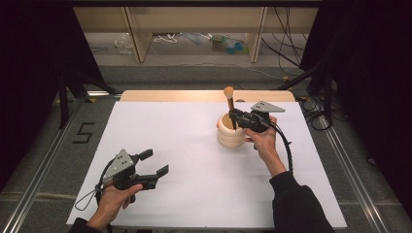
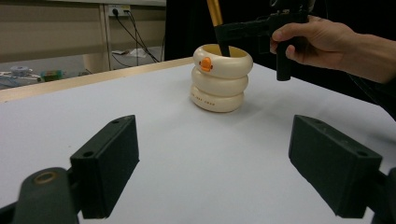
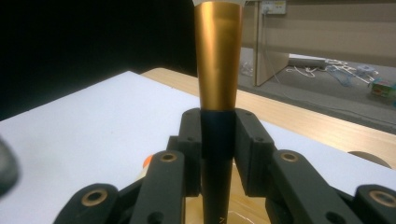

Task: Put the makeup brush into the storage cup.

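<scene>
Gold-and-black stick (image 3: 217, 93), standing up inside the cream ring cup (image 2: 219, 77) at the far right part of the white table (image 1: 194, 160). Going near to far now. Down close, left gripper (image 1: 154, 163) resting low over the table near the front left, jaws wide apart, holding nothing, well apart from the cup. Farther off, right gripper (image 1: 236, 118) reaching over the cup's rim, jaws squeezing tight on the black lower part of the stick, just under the gold part.

Doing this step well, probably: keeping the stick straight up and down, moving slowly, not bumping the rim, so as not to be tipping the cup. Maybe steadying the cup with the free gripper.

Looking at the stick: shiny gold on top and getting wider upward, thin and black below. Cup looking like three fat rings stacked up, wearing a little orange duck beak (image 2: 205, 63) on the front.
</scene>
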`<state>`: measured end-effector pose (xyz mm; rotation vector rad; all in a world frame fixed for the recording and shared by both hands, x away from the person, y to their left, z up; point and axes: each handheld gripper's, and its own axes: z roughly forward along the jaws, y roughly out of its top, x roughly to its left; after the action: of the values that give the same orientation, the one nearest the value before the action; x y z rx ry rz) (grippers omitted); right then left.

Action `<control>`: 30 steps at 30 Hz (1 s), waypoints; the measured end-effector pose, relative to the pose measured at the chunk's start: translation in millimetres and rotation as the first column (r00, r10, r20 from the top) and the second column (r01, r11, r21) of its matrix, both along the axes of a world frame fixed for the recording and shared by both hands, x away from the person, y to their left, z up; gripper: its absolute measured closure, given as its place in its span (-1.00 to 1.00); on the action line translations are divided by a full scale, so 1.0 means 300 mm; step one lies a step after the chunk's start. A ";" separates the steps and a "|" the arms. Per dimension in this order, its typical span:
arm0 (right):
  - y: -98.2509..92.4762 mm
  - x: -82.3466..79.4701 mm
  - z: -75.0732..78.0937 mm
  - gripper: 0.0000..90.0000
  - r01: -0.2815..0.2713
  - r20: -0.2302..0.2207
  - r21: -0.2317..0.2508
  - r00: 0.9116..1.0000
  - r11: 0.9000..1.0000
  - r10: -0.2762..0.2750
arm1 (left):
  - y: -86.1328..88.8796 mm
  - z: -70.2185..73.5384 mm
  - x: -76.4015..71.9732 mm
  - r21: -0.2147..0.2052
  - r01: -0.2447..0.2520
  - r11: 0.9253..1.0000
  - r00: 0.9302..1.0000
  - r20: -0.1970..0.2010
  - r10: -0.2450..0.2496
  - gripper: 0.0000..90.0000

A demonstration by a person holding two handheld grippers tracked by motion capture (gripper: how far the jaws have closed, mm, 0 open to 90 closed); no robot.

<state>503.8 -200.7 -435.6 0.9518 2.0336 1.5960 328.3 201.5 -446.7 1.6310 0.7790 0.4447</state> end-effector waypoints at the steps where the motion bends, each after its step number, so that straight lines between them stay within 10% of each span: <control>1: 0.000 -0.002 0.000 0.65 0.004 -0.008 -0.005 1.000 1.000 -0.004 | 0.001 0.000 0.000 0.000 0.000 1.000 1.000 0.000 0.000 -0.64; 30: -0.006 -0.141 0.119 -0.19 0.012 0.030 -0.083 0.999 0.996 -0.010 | -0.001 0.001 -0.002 0.001 -0.003 1.000 1.000 0.002 0.003 -0.64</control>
<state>461.6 -202.6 -400.0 0.9018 2.0541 1.4984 327.6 201.3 -446.3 1.6300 0.7798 0.4490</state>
